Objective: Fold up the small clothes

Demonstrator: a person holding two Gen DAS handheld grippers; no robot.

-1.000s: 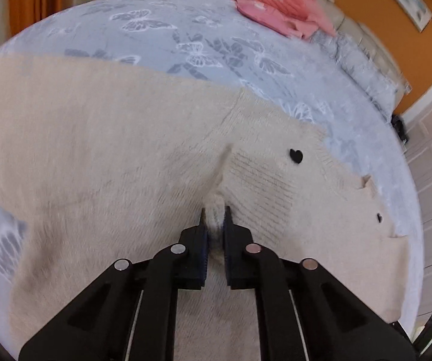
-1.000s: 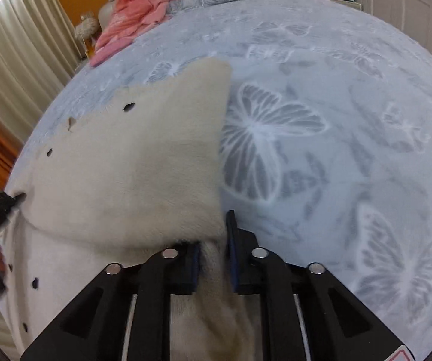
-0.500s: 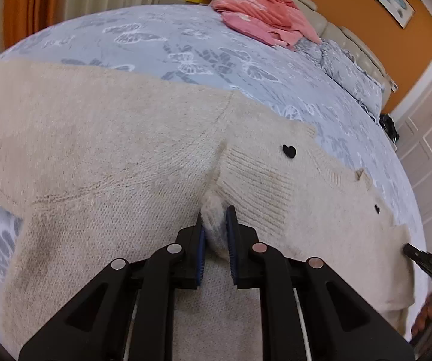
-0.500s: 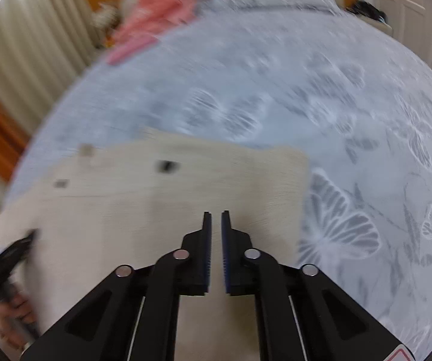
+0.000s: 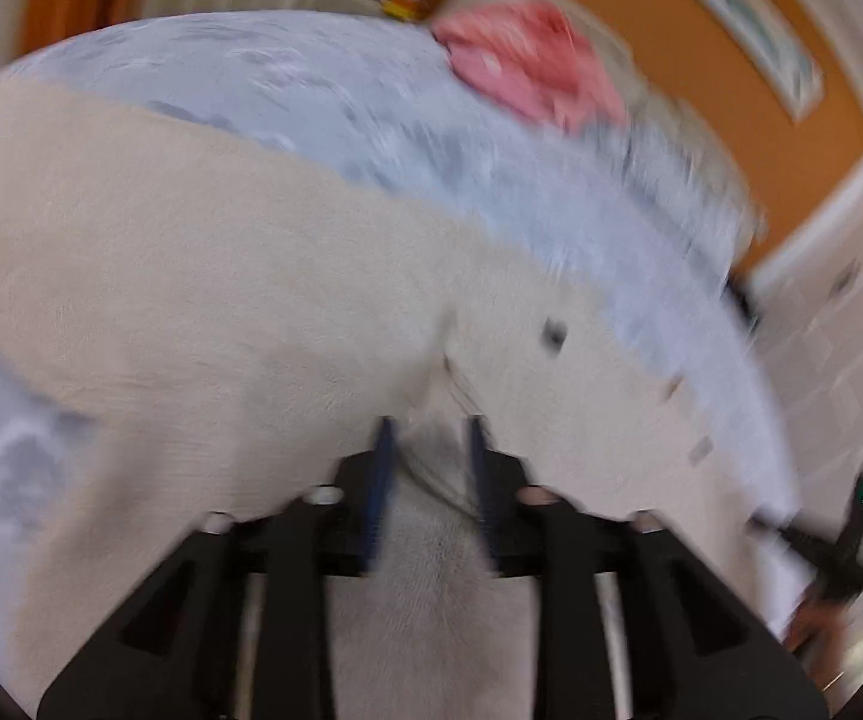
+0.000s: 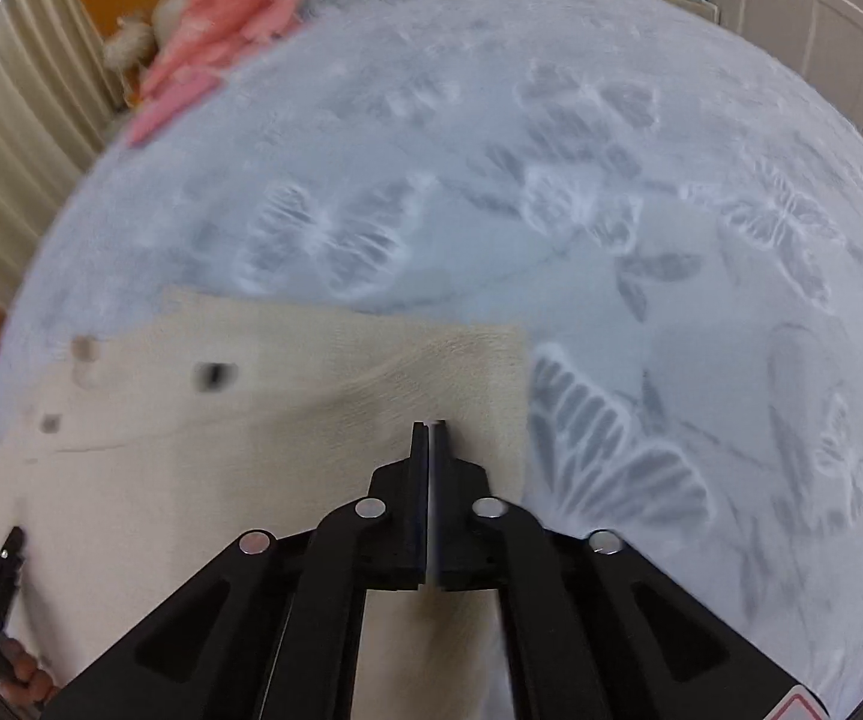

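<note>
- Cream cardigan (image 6: 263,450): soft matt knit, fuzzy nap.
- Bedspread (image 6: 611,240) beneath cardigan: matt plush cloth.
- Right gripper (image 6: 429,438): matt black plastic, shiny metal screws.

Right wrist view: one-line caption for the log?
Shut right tool above cream cardigan lying on butterfly bedspread.

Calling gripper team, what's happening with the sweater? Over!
Left gripper just opened, letting go. Right gripper shut, empty. Cream sweater lying folded on the bed. Nothing in the way.
</note>
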